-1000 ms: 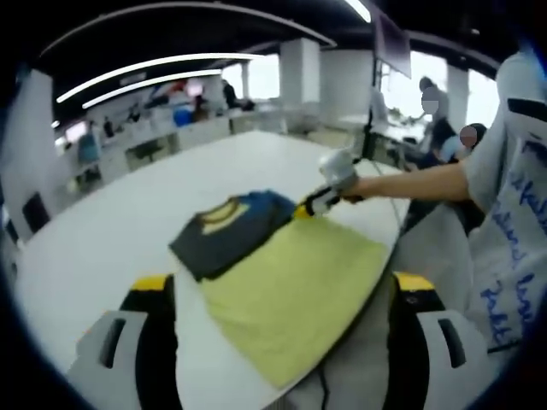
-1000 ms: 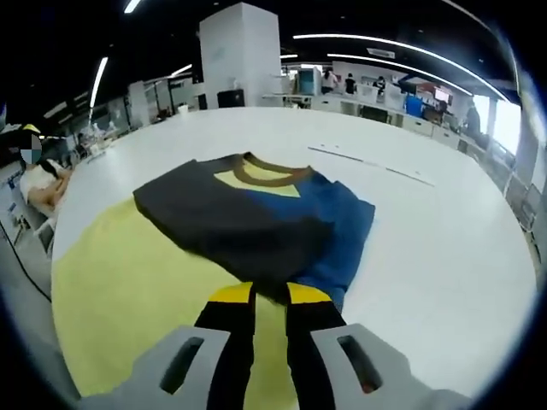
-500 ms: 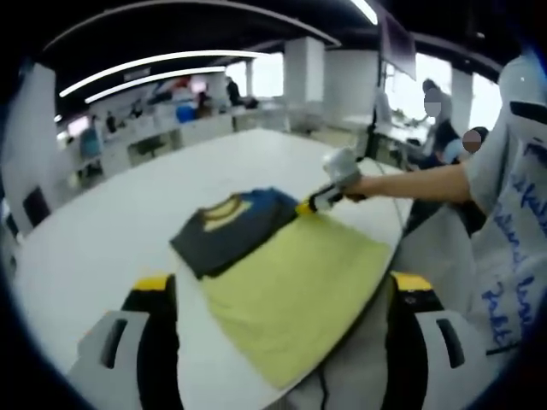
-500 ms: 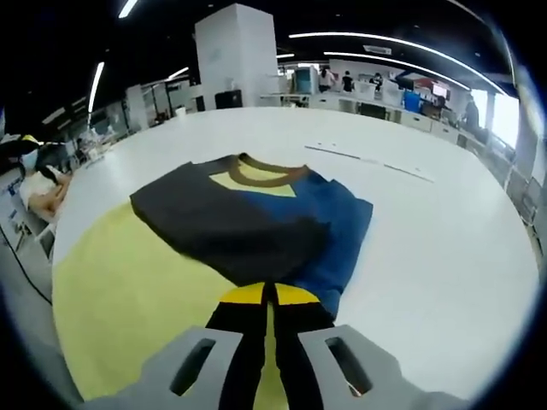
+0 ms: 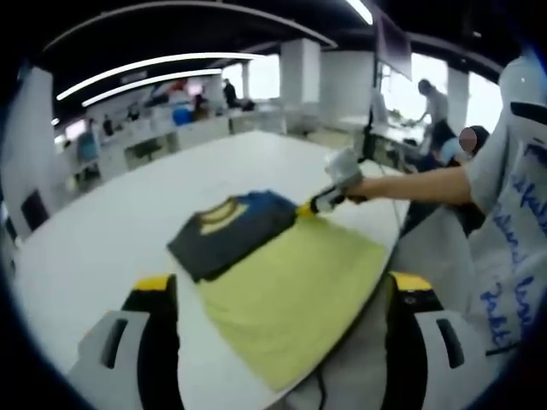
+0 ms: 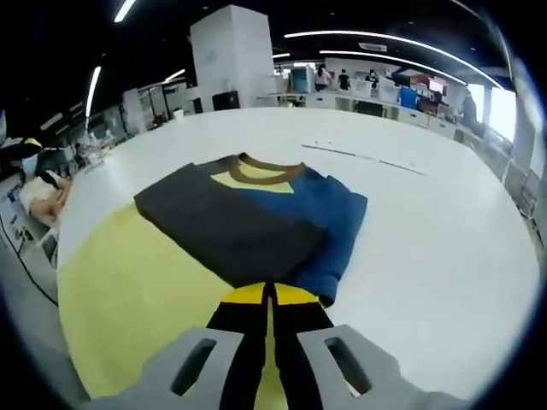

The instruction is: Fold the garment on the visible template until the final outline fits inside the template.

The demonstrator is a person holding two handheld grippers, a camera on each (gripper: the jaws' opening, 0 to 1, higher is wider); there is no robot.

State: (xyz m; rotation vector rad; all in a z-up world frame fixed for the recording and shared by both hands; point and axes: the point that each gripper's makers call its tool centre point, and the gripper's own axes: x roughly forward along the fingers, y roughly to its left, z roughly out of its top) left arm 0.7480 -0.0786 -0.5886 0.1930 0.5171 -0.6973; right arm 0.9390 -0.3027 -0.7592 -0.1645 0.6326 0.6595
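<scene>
Since a second ago my right gripper [image 6: 269, 295] has brought its two yellow-tipped fingers [image 6: 244, 296] from a slight gap to pressed together, and the folded garment [image 6: 252, 220] now lies a little flatter at its near edge; my left gripper [image 5: 278, 286] has hardly shifted. In the right gripper view my closed tips sit right at the garment's near hem, but I cannot tell whether any cloth is caught between them. The garment is a folded shirt, dark grey over blue, with a yellow patch and a brown collar at its far end; it lies partly on the yellow template [image 6: 137, 295] and partly on the bare white table [image 6: 427, 239] to the right of it. In the left gripper view my left fingers [image 5: 154, 286] are spread wide apart and hold nothing, well short of the garment [image 5: 226, 235], which rests at the far left corner of the template [image 5: 295, 295]. My right gripper [image 5: 323, 202] reaches in from the right, held by my hand [image 5: 363, 186]. Nothing stands between my left gripper and the cloth. My white sleeve [image 5: 513, 213] on the right carries blue handwriting too blurred to read. A white pillar [image 6: 226, 55] rises beyond the table, and people [image 5: 436, 111] stand at far desks.
</scene>
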